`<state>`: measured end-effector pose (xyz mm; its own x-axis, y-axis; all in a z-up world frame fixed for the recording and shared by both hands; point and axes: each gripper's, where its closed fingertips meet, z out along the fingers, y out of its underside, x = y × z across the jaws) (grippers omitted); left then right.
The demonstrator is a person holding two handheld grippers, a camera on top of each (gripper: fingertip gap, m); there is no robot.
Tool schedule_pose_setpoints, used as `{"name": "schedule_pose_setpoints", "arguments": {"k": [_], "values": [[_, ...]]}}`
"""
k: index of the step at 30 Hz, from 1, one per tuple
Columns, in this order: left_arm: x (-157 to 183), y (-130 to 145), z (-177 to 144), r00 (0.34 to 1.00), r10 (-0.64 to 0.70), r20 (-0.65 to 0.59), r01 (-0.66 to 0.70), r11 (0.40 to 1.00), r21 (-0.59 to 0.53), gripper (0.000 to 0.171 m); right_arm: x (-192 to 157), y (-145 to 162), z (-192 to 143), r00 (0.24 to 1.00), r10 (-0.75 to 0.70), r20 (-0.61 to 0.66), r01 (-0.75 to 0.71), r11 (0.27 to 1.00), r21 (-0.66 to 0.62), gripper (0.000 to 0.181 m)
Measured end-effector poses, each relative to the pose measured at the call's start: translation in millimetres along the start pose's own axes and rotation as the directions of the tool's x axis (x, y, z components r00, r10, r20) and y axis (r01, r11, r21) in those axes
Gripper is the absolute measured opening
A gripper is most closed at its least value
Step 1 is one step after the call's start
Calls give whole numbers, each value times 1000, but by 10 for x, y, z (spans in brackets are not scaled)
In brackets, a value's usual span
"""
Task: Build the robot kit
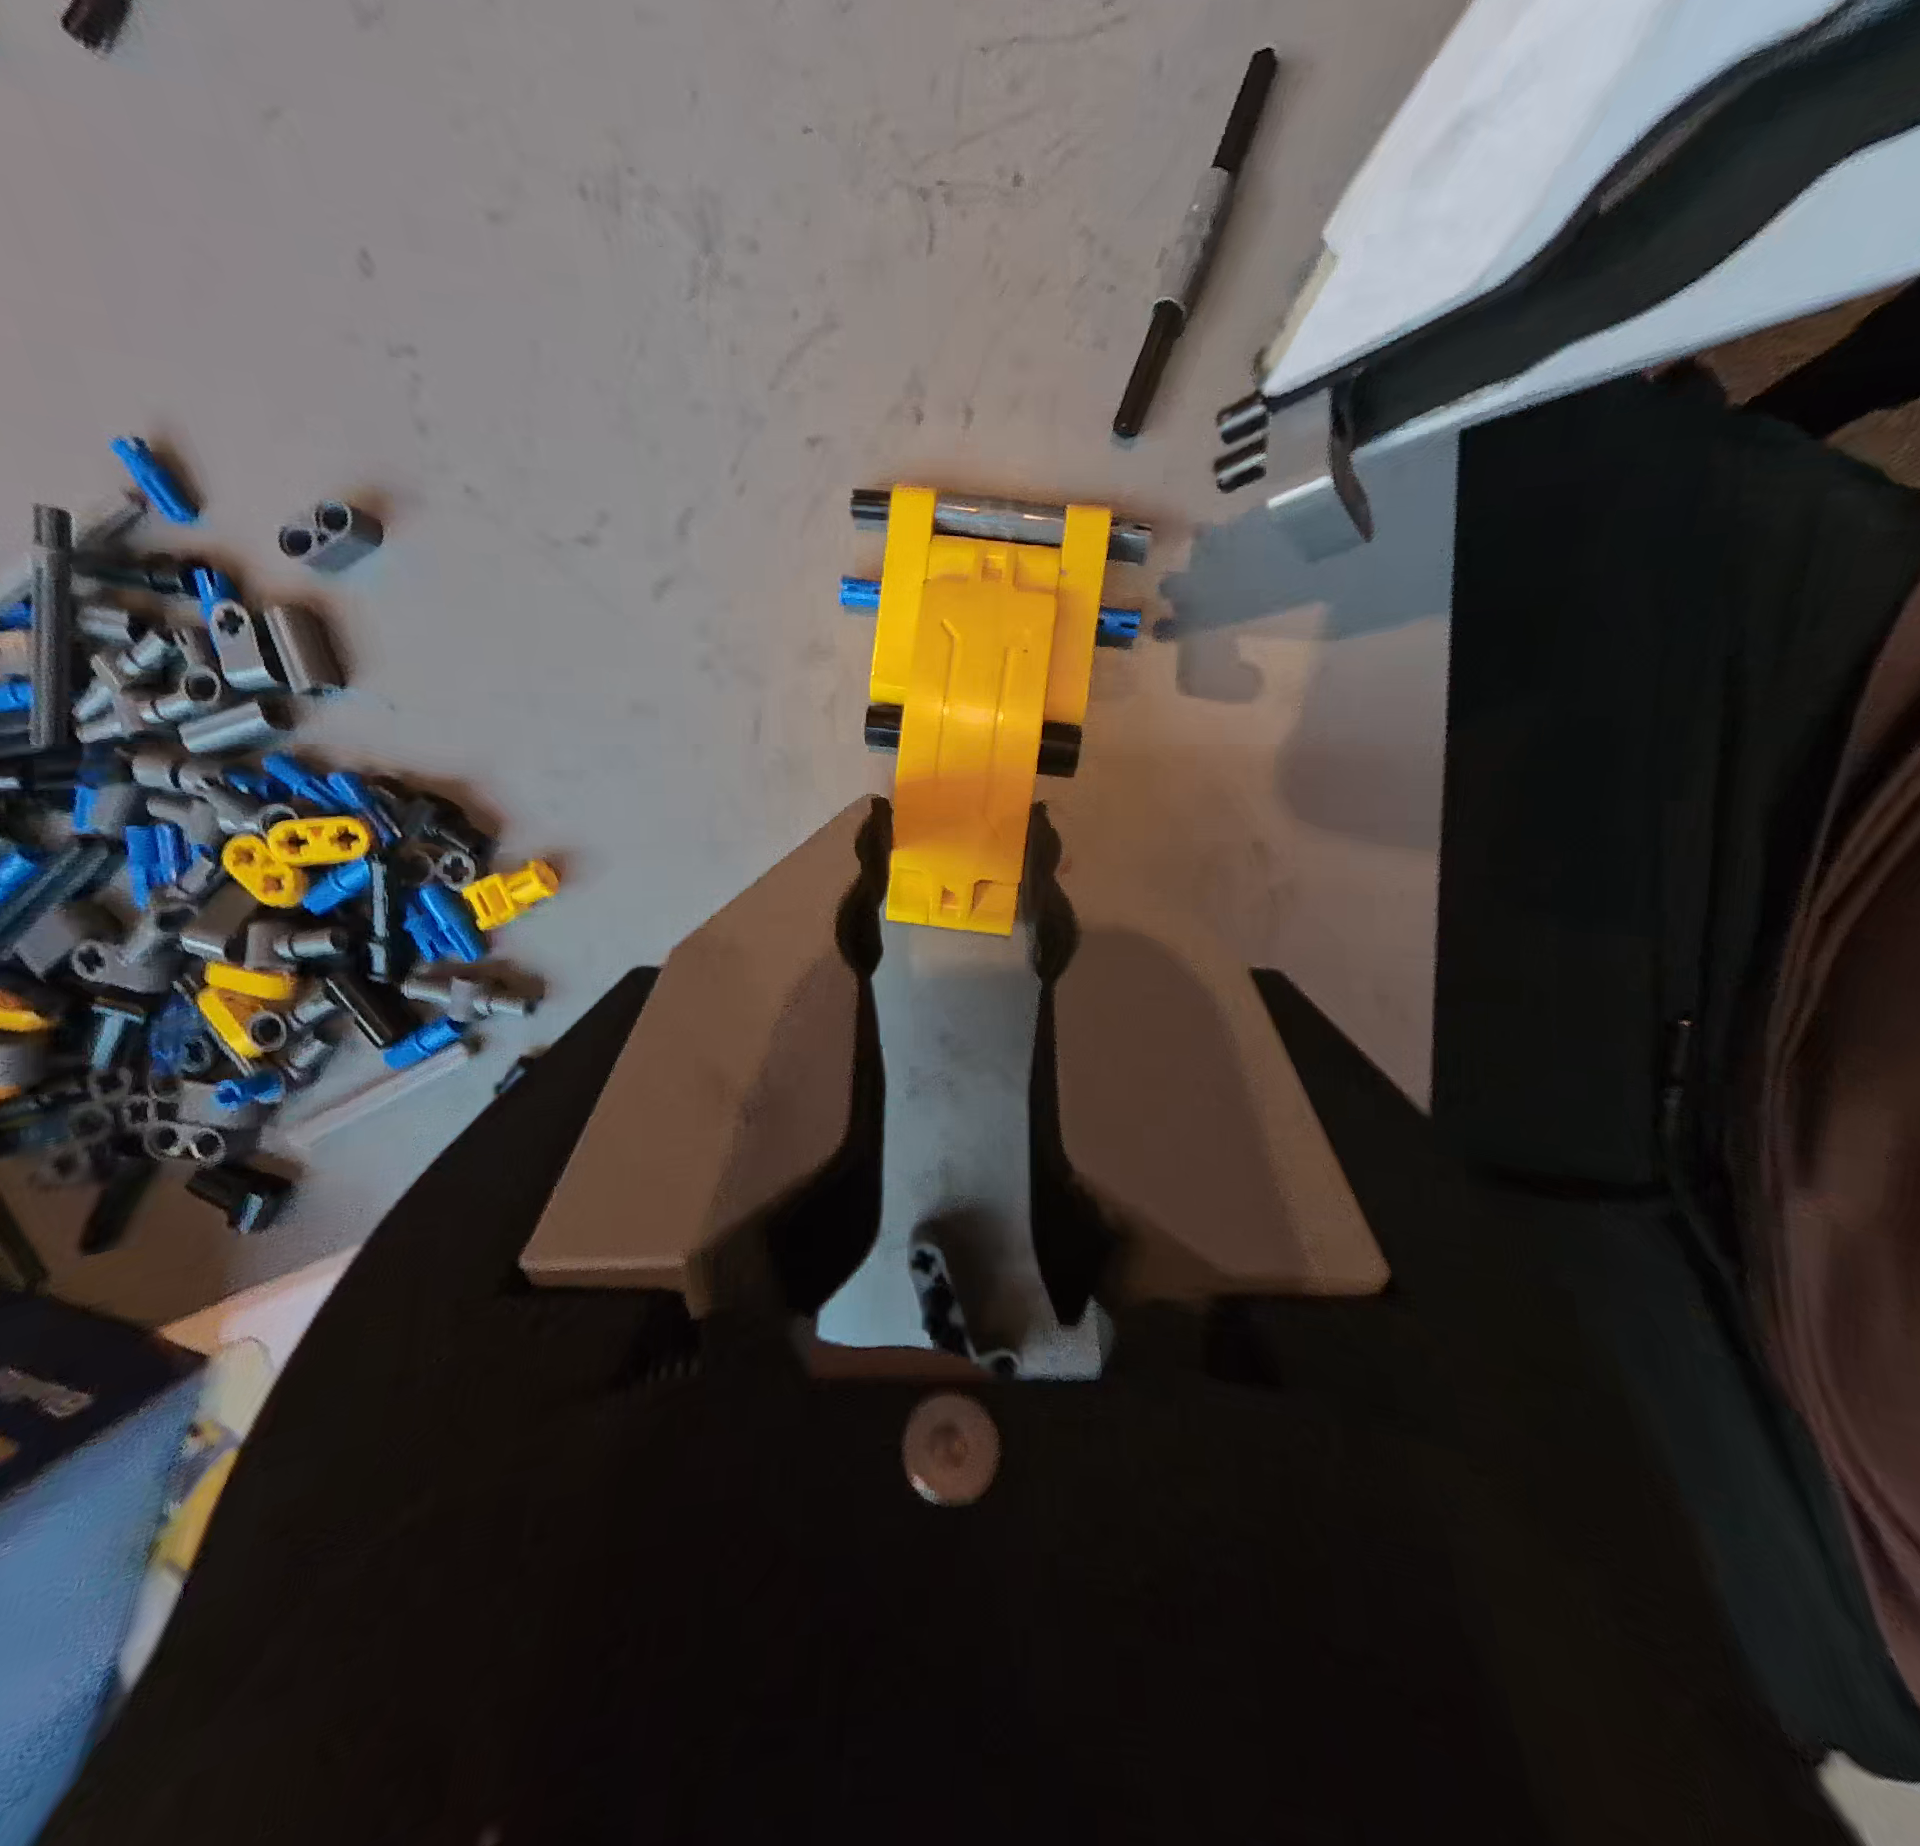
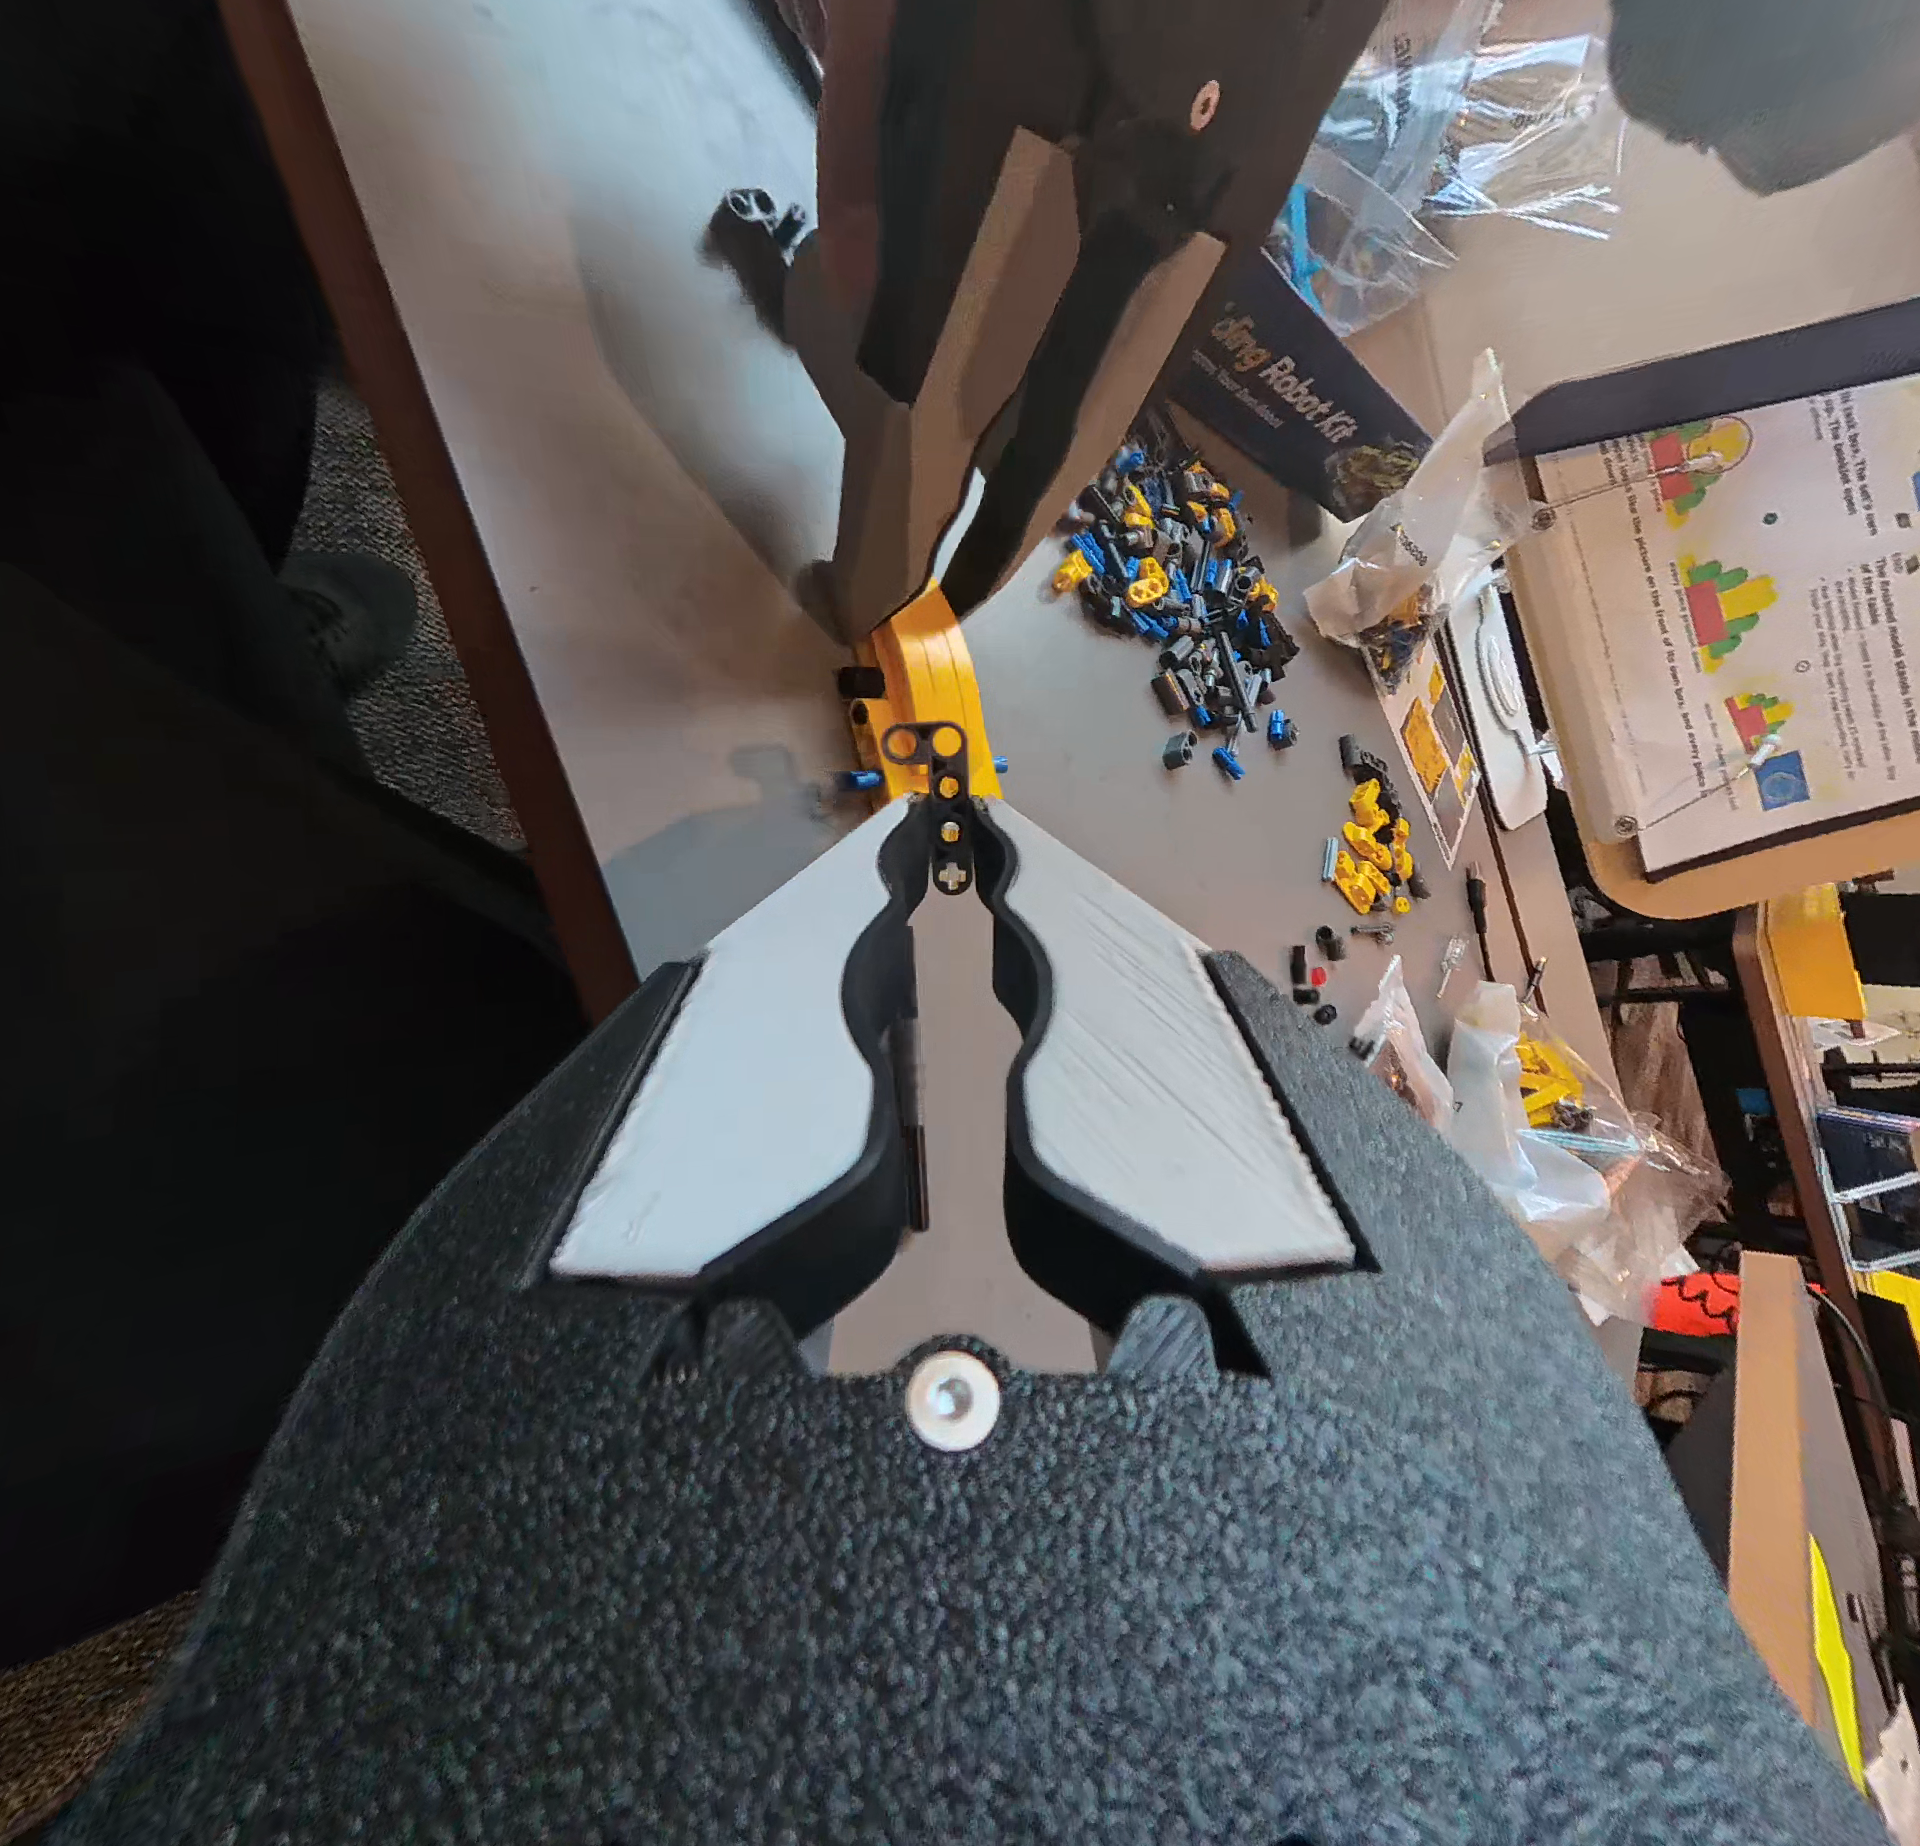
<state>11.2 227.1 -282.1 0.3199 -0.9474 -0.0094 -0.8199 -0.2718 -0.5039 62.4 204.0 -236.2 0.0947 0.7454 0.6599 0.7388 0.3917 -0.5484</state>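
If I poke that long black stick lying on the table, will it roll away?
Probably yes. The long black stick looks round and thin, with a grey sleeve around its middle, so a sideways poke would likely roll it across the smooth grey table. It looks straight and stiff, not floppy. It is likely light, being so slim. Nothing touches it to stop it.

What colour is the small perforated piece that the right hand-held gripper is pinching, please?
Black, seen best in the right wrist view: the perforated piece sits in the right hand-held gripper.

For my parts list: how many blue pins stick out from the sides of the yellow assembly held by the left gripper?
2: one blue pin on its left side, one blue pin on its right. Others may be hidden beneath the yellow assembly.
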Motion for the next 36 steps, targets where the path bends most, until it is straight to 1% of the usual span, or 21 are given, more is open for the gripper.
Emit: {"name": "schedule_pose_setpoints", "arguments": {"k": [2,4,6,8,10,12,14,17,19,20,23,24,26,27,30,33,36], "values": [[82,40,-49,992,-110,-55,110,994,8,23,-60,-81,2,1000,-4,12,4,1000,25,7],[188,71,-122,960,-241,-140,247,968,31,23,-167,-246,-11,999,-33,27,31,997,73,7],[276,83,-219,901,-364,-237,388,920,63,22,-322,-445,-10,994,-100,34,95,988,120,7],[369,104,-316,826,-455,-333,504,861,73,22,-452,-608,21,982,-190,5,187,972,141,7],[488,171,-379,773,-491,-401,556,829,57,22,-511,-730,64,955,-290,-60,296,945,141,7],[568,242,-405,739,-517,-432,590,806,45,23,-506,-774,130,920,-372,-124,385,917,103,7],[608,285,-423,714,-536,-451,618,785,46,23,-566,-767,194,901,-417,-118,428,900,85,7],[614,304,-470,668,-560,-490,667,742,63,23,-581,-763,202,903,-416,-110,426,900,93,7],[605,244,-556,619,-561,-550,717,690,103,23,-517,-768,177,920,-376,-109,387,916,106,7],[603,239,-578,610,-561,-559,728,676,116,23,-476,-753,174,928,-358,-109,368,924,105,7],[612,248,-585,618,-566,-545,737,659,151,23,-400,-692,176,944,-313,-102,323,940,105,7],[611,268,-569,636,-567,-523,727,668,160,23,-393,-668,186,946,-308,-99,317,943,99,7],[586,359,-495,707,-568,-422,676,717,168,22,-413,-626,217,945,-316,-91,323,943,85,7],[589,392,-467,732,-565,-382,655,738,162,22,-433,-606,235,944,-320,-82,327,942,77,7],[625,401,-440,777,-538,-327,607,778,160,24,-461,-571,278,947,-315,-64,319,945,66,7],[598,441,-406,830,-506,-235,547,822,162,25,-444,-544,306,954,-294,-58,297,953,59,7],[646,415,-400,861,-460,-216,498,849,178,29,-444,-530,314,958,-281,-51,284,957,60,8]]}}
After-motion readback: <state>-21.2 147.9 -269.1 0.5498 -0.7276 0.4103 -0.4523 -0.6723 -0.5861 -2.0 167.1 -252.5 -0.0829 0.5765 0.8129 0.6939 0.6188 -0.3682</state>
